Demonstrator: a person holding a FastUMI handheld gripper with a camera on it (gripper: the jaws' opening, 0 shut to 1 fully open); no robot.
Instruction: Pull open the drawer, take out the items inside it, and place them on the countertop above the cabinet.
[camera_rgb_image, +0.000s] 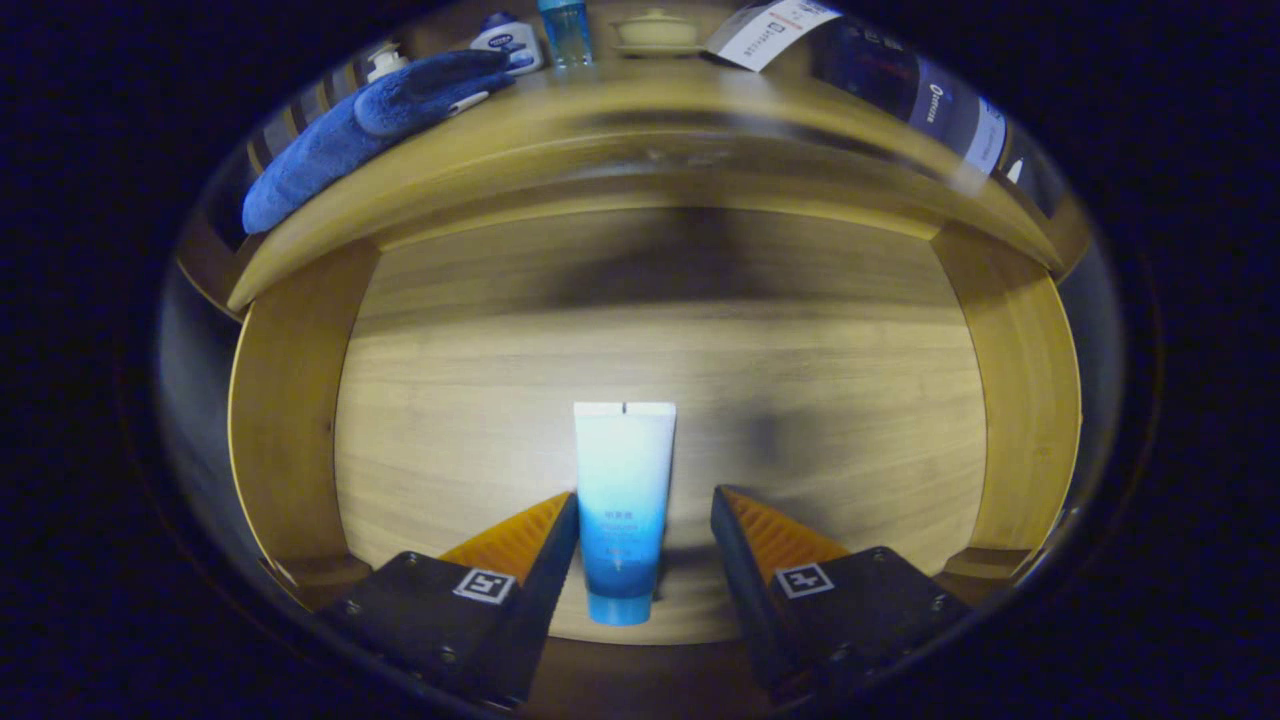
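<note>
- Between the two fingers of the gripper (645, 500), a tube (622, 500) lies flat on the floor of the drawer (850, 400); the jaws stand apart, the tube's side close against the left finger, perhaps touching it, while a plain gap of bare wood separates it from the right finger; nothing is clamped.
- The tube lies lengthwise along the fingers; its cap end points back toward the gripper, its flat crimped end points away, just past the fingertips; the body fades from pale at the far end to deeper blue near the cap.
- Around the fingers, the drawer is pulled open; its pale wooden floor spreads well beyond the tube, with wooden side walls to the left and right of the jaws and a front rail just beneath them; a soft shadow falls on the floor ahead of the right finger.
- Beyond the drawer's far end, the countertop (620, 110) runs across above the cabinet.
- On the countertop, far ahead and left of the jaws, a blue towel (370, 120) lies stretched out; past its far end stand a white pump bottle (384, 62) and a white bottle (508, 42); straight ahead is a clear blue bottle (566, 30), then a small lidded bowl (656, 32); to the right lies a dark package (900, 95) with a white label.
</note>
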